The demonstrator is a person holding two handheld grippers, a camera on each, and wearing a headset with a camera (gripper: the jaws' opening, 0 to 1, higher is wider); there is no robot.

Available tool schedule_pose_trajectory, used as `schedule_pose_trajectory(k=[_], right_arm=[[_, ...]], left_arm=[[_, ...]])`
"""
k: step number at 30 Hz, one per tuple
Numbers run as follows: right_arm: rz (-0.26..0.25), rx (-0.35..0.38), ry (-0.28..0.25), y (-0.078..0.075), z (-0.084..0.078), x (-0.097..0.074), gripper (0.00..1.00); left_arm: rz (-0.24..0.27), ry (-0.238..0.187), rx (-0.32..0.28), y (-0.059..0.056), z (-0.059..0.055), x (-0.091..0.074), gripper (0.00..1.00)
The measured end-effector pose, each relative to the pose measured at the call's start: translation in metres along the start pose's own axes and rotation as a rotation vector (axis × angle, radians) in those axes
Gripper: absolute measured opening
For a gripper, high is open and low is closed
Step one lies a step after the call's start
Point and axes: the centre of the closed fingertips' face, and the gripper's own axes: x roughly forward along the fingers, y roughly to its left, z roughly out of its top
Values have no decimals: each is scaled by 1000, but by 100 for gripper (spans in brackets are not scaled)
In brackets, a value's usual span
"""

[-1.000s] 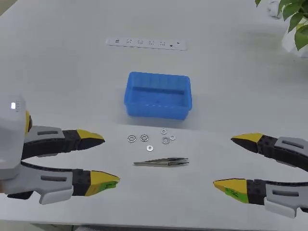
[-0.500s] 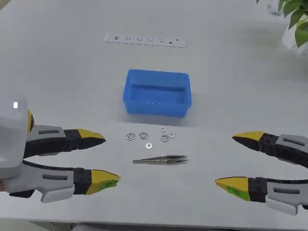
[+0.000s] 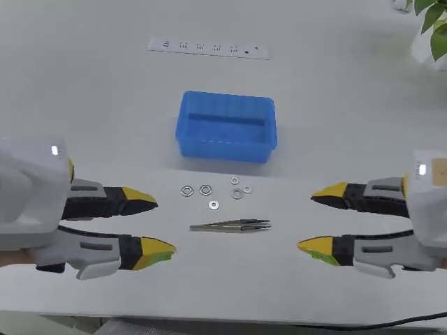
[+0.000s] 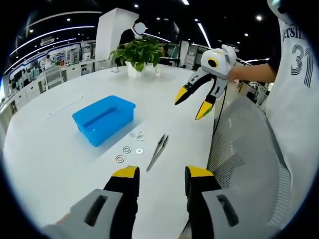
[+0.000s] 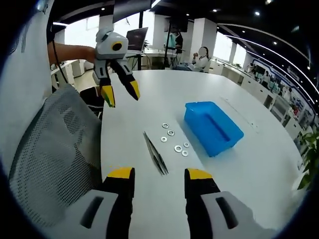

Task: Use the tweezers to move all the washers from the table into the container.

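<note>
Right tool point(image 3: 305, 220) drawn inward, nearer the tweezers point(image 3: 230, 225)

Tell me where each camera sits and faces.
Head view: on the headset, looking down at the blue container, washers and tweezers; left gripper and right gripper show.
Left gripper view: on the left gripper, facing across toward the right gripper; own jaws at bottom.
Right gripper view: mirrored, facing the left gripper; own jaws low.
All three share the tweezers.

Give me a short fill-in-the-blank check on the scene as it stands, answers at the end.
1. The tweezers lie on the table, held by ____ gripper.
2. The washers sit between the tweezers and the ____ container.
3. The left gripper and right gripper both stand ____.
Missing words: neither; blue; open.
</note>
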Motion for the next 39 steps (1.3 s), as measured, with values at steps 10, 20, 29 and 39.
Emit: schedule_pose_trajectory(k=[10, 20, 29, 39], right_arm=[[116, -40, 47, 2, 2, 51, 36], [180, -25, 89, 3, -11, 75, 29], [228, -50, 123, 3, -16, 86, 22], [278, -60, 146, 7, -20, 91, 14]], left_arm=[[-32, 23, 0, 12, -12, 30, 37], [-84, 76, 9, 21, -25, 59, 35], [-123, 111, 50, 19, -27, 74, 30], [-148, 139, 70, 19, -29, 82, 28]])
